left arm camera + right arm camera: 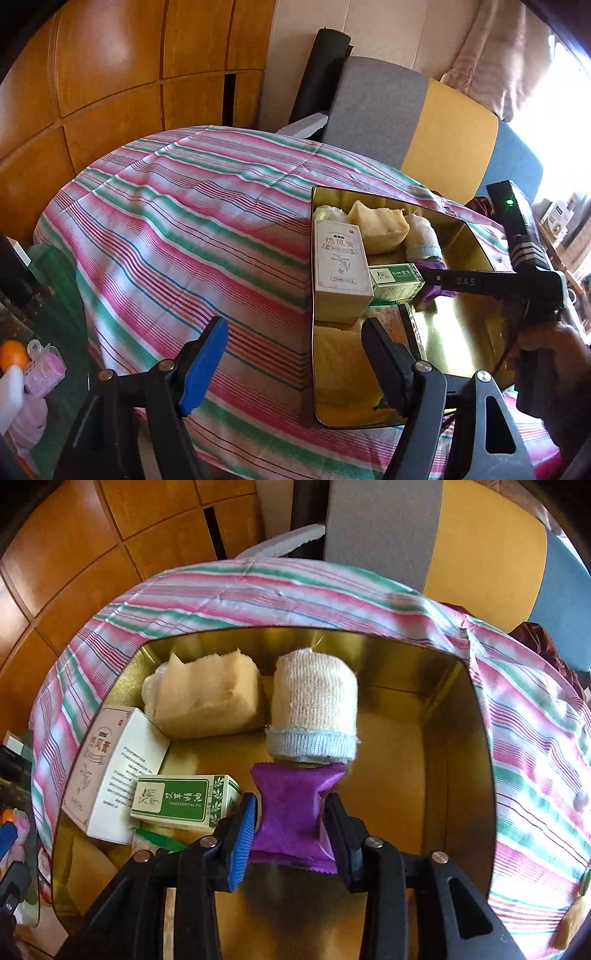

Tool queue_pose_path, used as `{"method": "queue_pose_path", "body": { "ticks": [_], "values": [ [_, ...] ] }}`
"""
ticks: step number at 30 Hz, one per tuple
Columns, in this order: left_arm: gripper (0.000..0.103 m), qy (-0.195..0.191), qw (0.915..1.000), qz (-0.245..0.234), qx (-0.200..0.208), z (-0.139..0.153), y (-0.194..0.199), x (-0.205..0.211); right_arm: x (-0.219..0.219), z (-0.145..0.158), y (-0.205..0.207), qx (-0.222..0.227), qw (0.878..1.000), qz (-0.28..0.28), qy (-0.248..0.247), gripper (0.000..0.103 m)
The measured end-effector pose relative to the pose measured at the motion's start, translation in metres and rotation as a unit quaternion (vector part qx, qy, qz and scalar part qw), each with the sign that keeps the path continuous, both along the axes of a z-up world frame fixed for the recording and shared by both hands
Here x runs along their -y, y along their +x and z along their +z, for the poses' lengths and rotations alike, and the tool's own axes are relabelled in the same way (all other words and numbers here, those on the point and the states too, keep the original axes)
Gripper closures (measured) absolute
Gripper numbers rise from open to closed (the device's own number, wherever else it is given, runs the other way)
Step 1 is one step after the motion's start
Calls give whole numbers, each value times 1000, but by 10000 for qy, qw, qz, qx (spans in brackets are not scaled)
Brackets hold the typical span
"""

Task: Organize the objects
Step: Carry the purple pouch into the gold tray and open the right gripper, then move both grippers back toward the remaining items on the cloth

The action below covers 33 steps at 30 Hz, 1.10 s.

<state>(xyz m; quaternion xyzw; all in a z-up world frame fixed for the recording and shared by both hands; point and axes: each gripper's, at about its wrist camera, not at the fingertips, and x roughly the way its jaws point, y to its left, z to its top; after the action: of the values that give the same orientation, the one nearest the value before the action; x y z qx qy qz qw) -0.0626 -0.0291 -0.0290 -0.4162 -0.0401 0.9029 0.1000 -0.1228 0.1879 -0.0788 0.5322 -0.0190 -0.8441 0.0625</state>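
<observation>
The right gripper (290, 829) reaches down into the gold tin (472, 760) on the striped cloth (535, 775), its jaws nearly closed with a purple sachet (291, 812) pinched at the waist between the pads — the sachet's far edge touches the rolled sock (314, 716). A folded beige cloth (207, 701) lies beside the sock at the tin's far wall, with a white box (110, 760) and a green box (177, 801) to the left of the sachet. The left gripper (291, 354) hovers over the tin's near left edge, jaws wide apart and holding nothing.
</observation>
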Motion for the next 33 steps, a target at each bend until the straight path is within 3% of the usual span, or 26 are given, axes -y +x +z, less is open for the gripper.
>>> {"method": "queue_pose_path", "body": {
  "ticks": [4, 13, 21, 33],
  "values": [
    [27, -21, 10000, -38, -37, 2, 2, -3, -3, 12, 9, -193, 9997, -26, -146, 57],
    [25, -134, 9995, -147, -240, 13, 12, -11, -22, 48, 49, -701, 9969, -133, -327, 57],
    [24, -259, 9980, -360, -443, 25, 24, -27, -39, 74, 99, -1130, 9934, -100, -166, 56],
    [24, -422, 9937, -849, -598, 34, 38, -64, -104, 83, 153, -1330, 9887, -685, 13, 49]
  ]
}}
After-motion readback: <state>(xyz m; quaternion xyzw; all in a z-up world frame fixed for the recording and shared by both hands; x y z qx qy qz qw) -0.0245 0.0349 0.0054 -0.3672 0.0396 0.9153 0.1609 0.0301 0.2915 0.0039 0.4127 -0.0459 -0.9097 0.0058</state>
